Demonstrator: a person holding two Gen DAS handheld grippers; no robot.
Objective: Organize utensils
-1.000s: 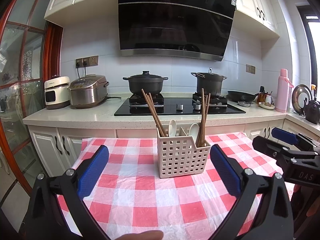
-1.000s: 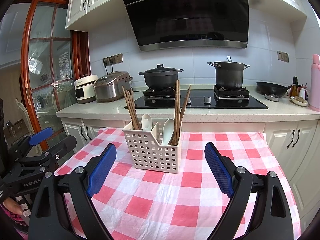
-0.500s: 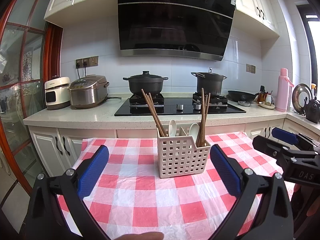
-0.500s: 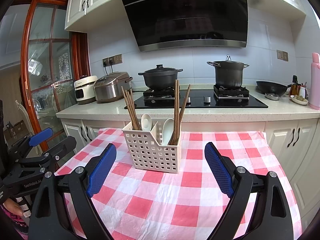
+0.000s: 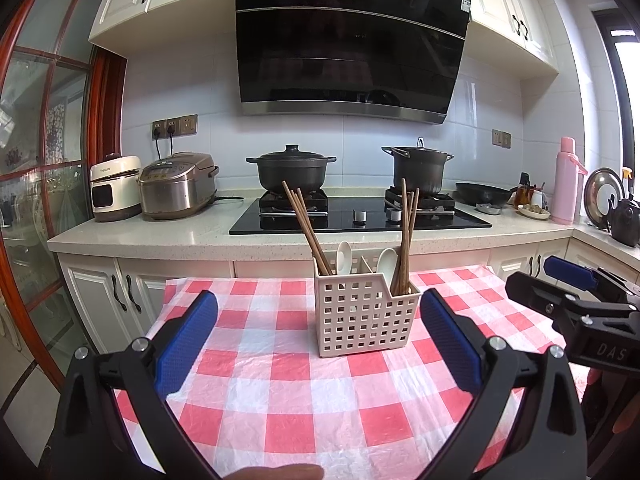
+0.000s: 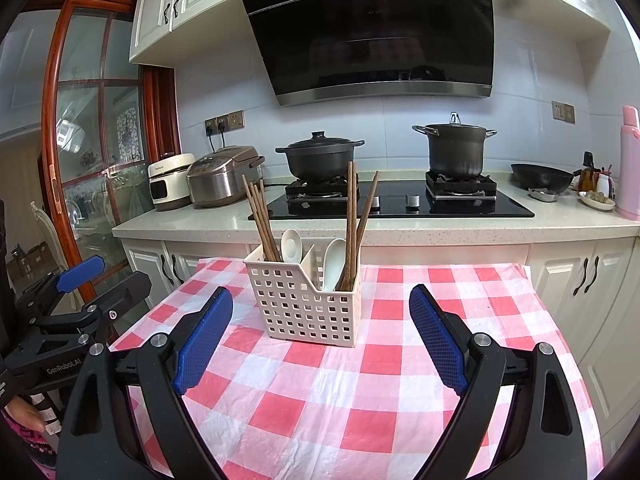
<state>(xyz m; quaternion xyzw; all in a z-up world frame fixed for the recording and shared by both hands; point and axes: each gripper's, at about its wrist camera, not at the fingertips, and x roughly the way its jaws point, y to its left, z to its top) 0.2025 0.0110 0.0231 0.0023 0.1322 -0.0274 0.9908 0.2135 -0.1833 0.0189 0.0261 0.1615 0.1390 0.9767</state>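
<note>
Right wrist view: my right gripper (image 6: pixel 320 332) gapes empty; chopsticks (image 6: pixel 262 220) look light, stiff, slippery, so I'd pinch mid-shaft.

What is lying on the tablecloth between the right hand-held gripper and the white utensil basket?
Nothing: between the right hand-held gripper and the utensil basket, the right wrist view shows only bare checked tablecloth.

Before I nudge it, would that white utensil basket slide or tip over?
The basket looks like thin perforated plastic, so probably light. Tall chopsticks stick out above it, so a high push may tip it. The plastic tablecloth could let it slide.
</note>
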